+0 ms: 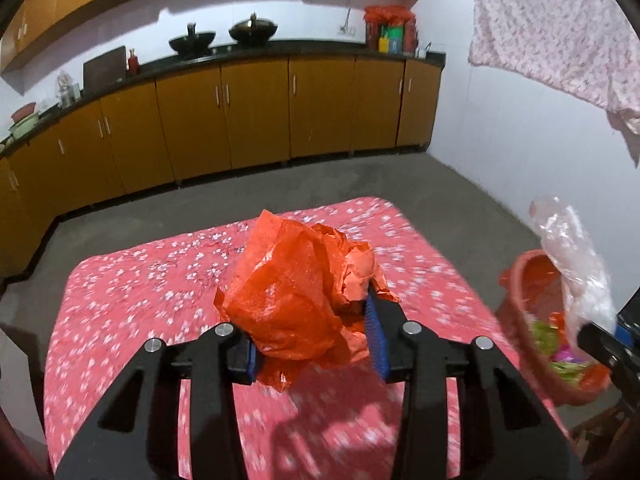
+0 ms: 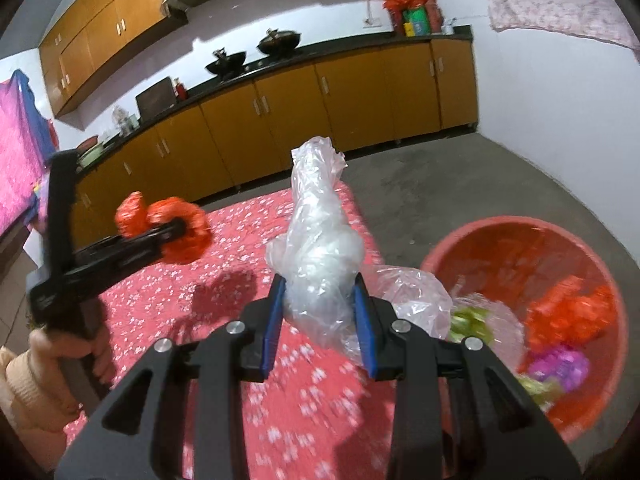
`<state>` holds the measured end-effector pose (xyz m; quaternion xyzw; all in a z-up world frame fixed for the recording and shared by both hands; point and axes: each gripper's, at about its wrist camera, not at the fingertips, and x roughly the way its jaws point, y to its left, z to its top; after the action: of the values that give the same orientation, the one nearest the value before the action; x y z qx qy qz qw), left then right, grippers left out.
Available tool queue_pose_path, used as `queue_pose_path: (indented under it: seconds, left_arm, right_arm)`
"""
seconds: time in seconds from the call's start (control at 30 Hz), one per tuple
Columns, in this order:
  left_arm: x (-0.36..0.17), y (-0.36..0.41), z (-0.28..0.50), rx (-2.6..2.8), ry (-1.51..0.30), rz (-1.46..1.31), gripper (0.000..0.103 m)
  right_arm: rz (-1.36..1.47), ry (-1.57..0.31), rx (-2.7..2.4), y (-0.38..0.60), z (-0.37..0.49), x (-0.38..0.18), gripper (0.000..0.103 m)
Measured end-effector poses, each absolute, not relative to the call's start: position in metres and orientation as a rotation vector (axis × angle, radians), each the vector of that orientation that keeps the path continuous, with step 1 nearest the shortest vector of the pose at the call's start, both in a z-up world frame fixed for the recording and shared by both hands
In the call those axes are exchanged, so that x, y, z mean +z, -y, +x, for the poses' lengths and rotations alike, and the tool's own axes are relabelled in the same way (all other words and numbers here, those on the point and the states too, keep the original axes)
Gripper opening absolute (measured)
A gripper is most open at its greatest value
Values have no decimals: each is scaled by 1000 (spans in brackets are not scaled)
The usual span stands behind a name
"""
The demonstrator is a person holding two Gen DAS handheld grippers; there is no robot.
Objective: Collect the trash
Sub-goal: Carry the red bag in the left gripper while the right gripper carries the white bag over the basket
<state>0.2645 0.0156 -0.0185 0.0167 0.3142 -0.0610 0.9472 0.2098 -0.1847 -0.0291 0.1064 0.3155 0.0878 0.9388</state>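
Left wrist view: the left gripper clamps a crumpled orange bag above the floral tablecloth. The right gripper squeezes a clear plastic bag, with the red basin of trash just to its right.

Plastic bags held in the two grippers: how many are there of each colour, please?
Orange plastic bag, crumpled, in the left gripper: 1
Clear plastic bag, crumpled, in the right gripper: 1
Total held: 2
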Motion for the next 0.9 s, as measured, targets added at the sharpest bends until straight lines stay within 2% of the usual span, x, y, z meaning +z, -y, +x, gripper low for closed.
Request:
queue_pose_path:
  seconds: [0.33,0.9]
  left_arm:
    - [17,32,184,-241,-578,7,41]
    - [-6,127,162,-427,-610,47,41]
  right_arm:
    - [273,-608,52,255,148,-11,33]
    - [324,-598,-89,322,110,-28,33]
